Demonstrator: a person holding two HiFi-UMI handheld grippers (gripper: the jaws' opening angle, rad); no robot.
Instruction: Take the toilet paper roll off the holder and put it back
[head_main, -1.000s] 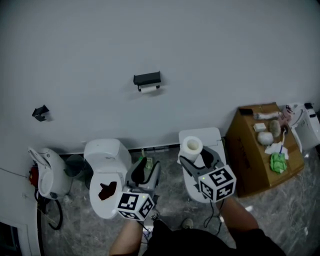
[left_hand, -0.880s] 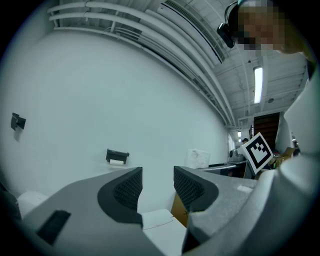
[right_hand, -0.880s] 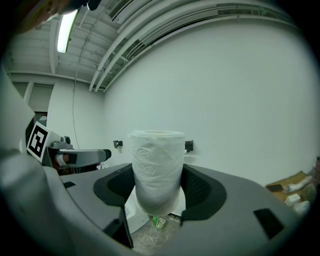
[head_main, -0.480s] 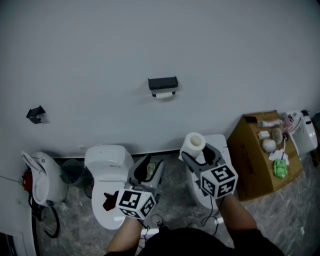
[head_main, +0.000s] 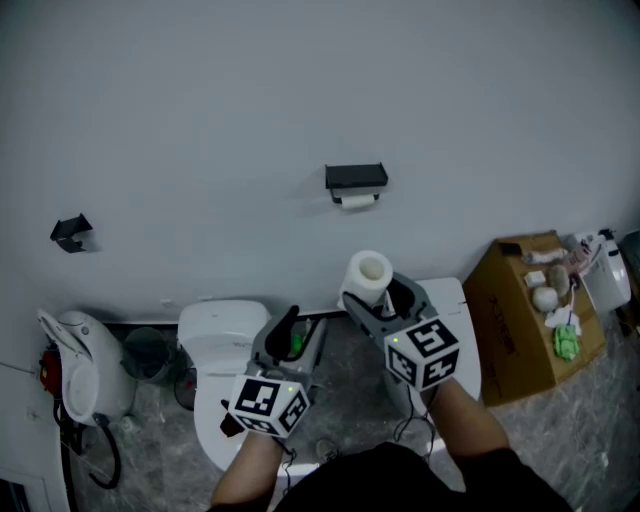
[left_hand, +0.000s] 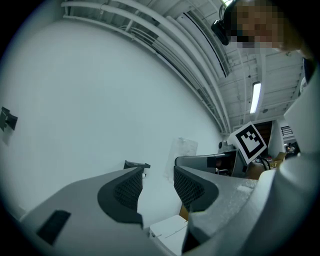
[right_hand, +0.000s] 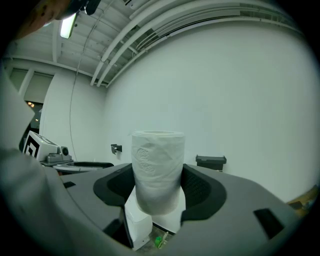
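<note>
A black holder (head_main: 356, 177) is fixed to the white wall, with a scrap of white paper hanging under it. It also shows as the holder (right_hand: 211, 161) and the holder (left_hand: 136, 165) in the two gripper views. My right gripper (head_main: 378, 292) is shut on the white toilet paper roll (head_main: 370, 272), which stands upright between its jaws below the holder and apart from it. In the right gripper view, the roll (right_hand: 157, 155) fills the gap of the right gripper (right_hand: 157, 179). My left gripper (head_main: 298, 335) is lower and to the left. The left gripper (left_hand: 157, 187) is open with nothing between its pads.
A white toilet (head_main: 222, 335) stands below my left gripper, and a second one (head_main: 455, 300) is under my right arm. A cardboard box (head_main: 520, 335) with small items on top is at the right. A small black hook (head_main: 70, 232) is on the wall at far left.
Both grippers have moved closer to the wall, the right one carrying the roll up toward the holder. The holder now sits lower and further right in the head view.
</note>
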